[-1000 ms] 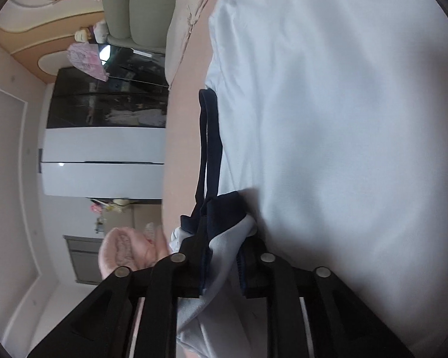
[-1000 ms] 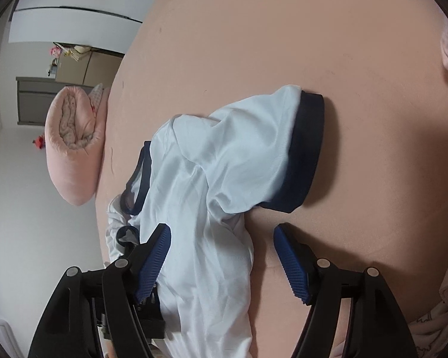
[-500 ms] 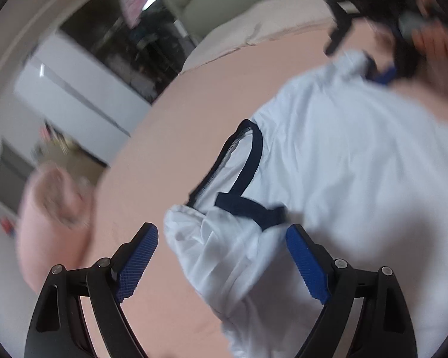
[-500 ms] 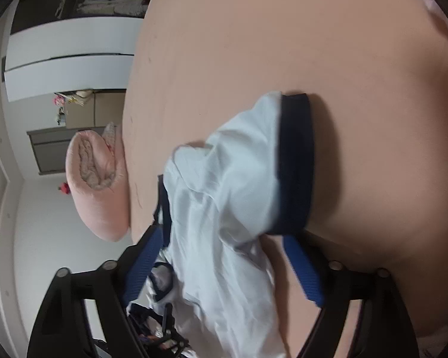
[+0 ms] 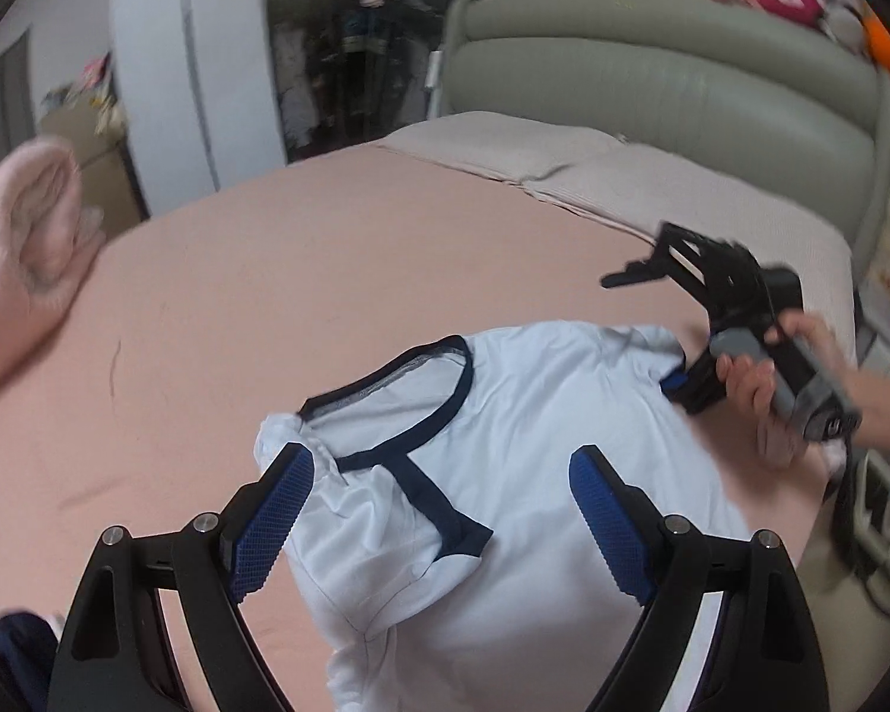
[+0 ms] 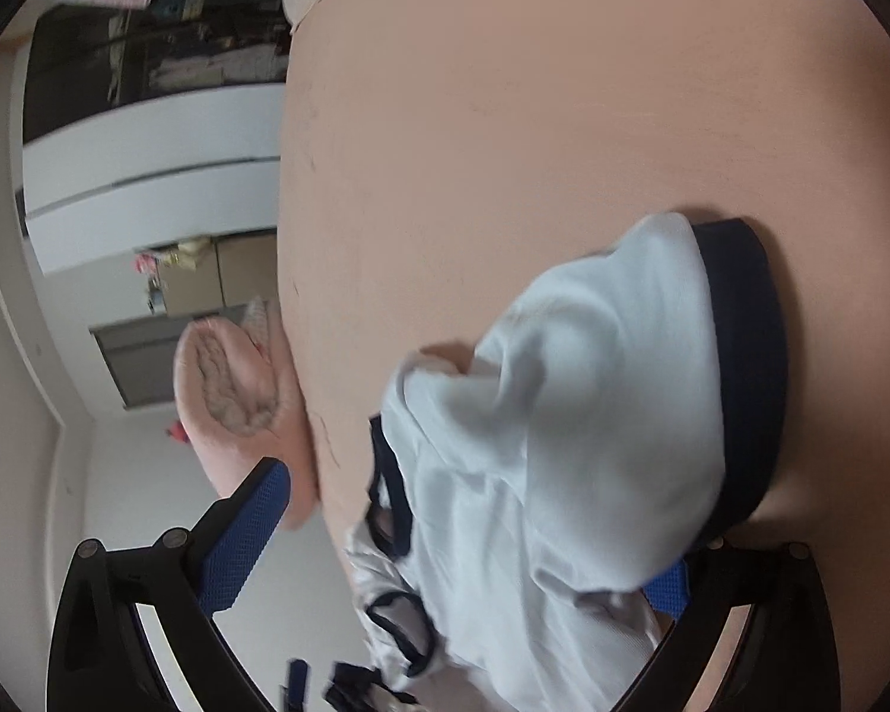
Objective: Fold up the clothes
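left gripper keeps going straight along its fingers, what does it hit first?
Most likely the pale blue T-shirt: the left gripper is open, and the shirt's navy collar and folded sleeve lie between its fingers and just ahead. Beyond it there is only the peach bed sheet. Height above the cloth is unclear.

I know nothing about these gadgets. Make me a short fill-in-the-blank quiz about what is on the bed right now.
1. The white T-shirt has trim around its neckline in the colour ____.
2. The left gripper hovers over the shirt with its jaws ____.
3. The pads on the gripper fingers are coloured ____.
4. The T-shirt lies on a bed sheet coloured ____.

Missing words: navy; open; blue; pink
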Motion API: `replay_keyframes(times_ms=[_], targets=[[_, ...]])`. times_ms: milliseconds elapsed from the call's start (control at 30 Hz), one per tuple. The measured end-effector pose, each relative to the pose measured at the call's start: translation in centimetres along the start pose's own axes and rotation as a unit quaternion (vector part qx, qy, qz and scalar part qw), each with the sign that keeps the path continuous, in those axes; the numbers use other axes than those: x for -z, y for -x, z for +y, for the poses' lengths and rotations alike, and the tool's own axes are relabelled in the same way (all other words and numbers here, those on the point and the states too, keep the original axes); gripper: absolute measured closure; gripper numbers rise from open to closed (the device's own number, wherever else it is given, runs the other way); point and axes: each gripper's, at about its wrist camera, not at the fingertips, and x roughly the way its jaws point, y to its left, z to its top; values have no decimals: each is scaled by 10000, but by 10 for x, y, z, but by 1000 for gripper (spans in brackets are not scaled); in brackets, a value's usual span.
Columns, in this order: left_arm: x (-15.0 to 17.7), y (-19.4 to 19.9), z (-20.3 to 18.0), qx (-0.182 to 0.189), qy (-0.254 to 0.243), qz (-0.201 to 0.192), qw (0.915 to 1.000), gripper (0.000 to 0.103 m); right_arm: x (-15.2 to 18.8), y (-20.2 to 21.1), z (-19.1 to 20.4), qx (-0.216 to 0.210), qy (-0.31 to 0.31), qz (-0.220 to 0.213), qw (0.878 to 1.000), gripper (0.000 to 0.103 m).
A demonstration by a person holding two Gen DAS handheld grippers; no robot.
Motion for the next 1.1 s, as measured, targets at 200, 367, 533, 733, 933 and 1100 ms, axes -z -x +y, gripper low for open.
replay_keyframes(times_ms=[200,367,533,733,933,1100], targets=[[18,-8,40,417,1828,96,9822,15,0,-5,3,-196,156,90,9996,0],[47,-3,67,1123,3435,-227,9322,15,7,-4,7,-288,369,-143,9988,2],[64,0,72,1349,3978,-319,9070,15,4,-3,1,-19,306,-251,9992,22],[76,7,67,1278,4021,-249,9063,14,-2,-1,-44,-277,-41,-312,9991,103],[81,6,70,1231,4077,-53,9048,14,0,-8,-16,549,725,-399,9951,103],[81,6,65,1101,3848,96,9163,14,21,-17,46,2177,2906,-694,9292,100]])
